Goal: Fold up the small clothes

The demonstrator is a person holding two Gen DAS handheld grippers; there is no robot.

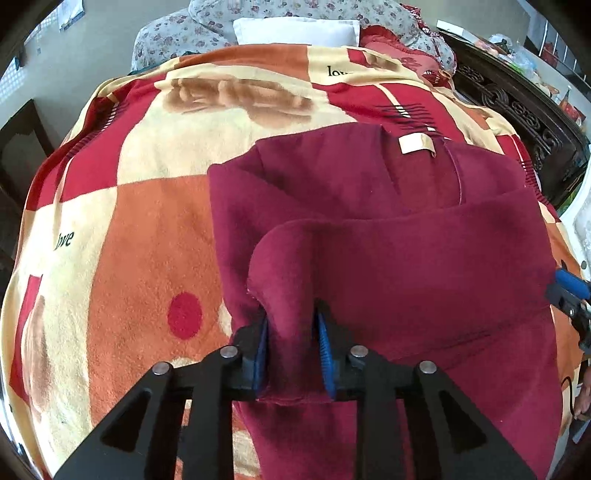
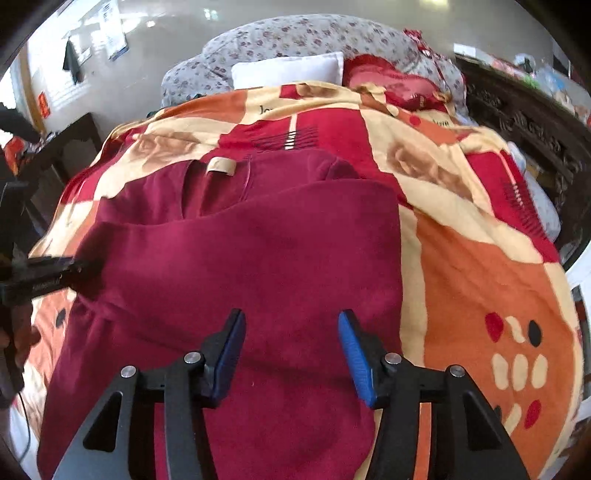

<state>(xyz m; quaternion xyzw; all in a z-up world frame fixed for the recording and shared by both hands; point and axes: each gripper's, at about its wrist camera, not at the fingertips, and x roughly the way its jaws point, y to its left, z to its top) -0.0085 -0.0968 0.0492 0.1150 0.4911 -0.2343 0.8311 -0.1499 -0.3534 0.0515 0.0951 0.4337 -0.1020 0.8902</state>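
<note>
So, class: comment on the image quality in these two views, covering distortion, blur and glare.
Left wrist view: strong fisheye bulge bends the patterned blanket; dark corners; the maroon garment is sharp. Right wrist view: same bulge; glare washes out the wall; the left hand-held gripper at the frame edge is smeared, and the garment's nap looks soft.
</note>
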